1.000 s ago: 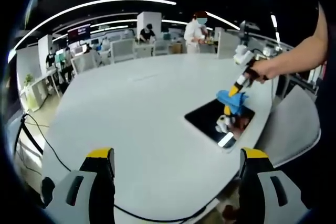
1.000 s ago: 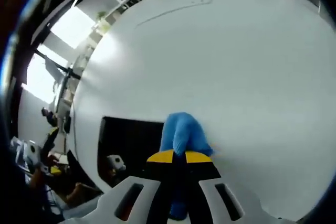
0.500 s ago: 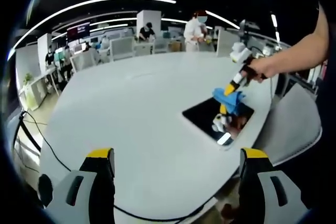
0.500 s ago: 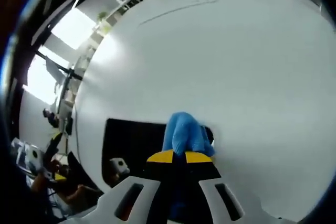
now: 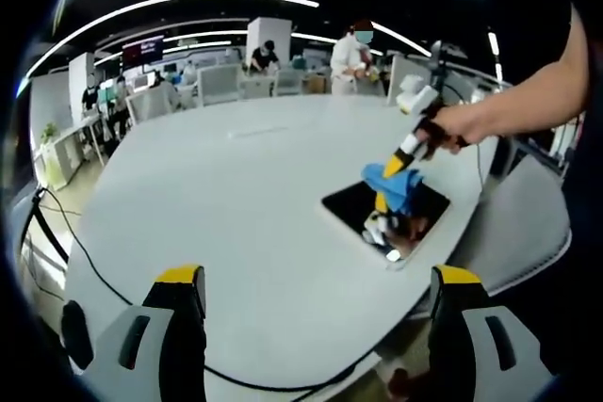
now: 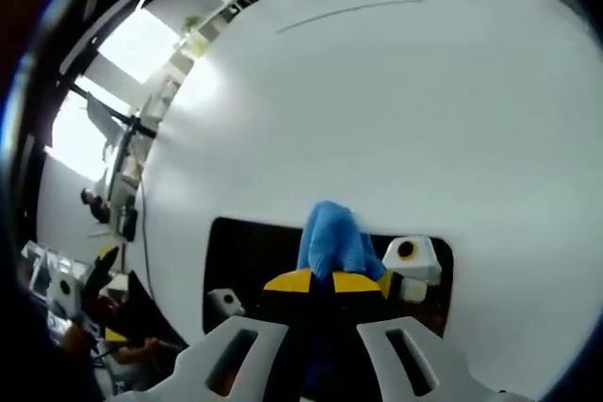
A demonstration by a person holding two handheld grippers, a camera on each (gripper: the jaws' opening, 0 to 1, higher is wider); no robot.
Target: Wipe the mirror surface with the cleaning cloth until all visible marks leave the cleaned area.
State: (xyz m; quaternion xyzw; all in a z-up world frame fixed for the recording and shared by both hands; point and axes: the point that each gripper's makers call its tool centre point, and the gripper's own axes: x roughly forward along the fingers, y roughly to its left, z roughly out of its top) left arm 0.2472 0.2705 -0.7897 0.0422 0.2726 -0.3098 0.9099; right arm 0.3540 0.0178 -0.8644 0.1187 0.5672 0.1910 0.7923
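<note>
While the right gripper (image 6: pixel 316 281) pinches the bunched blue cleaning cloth (image 6: pixel 334 239) between closed jaws, pressing it onto the dark, glossy rectangular mirror (image 6: pixel 250 256) lying flat near the white counter's (image 6: pixel 396 110) edge, the left gripper (image 5: pixel 316 281) hangs wide open, holding nothing, well apart.

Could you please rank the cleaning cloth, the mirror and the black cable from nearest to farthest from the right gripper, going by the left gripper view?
1. Cleaning cloth: clamped in the right gripper itself, at the tips.
2. Mirror: flat on the white table, directly beneath the cloth.
3. Black cable: far across, trailing off the table's opposite edge.
</note>
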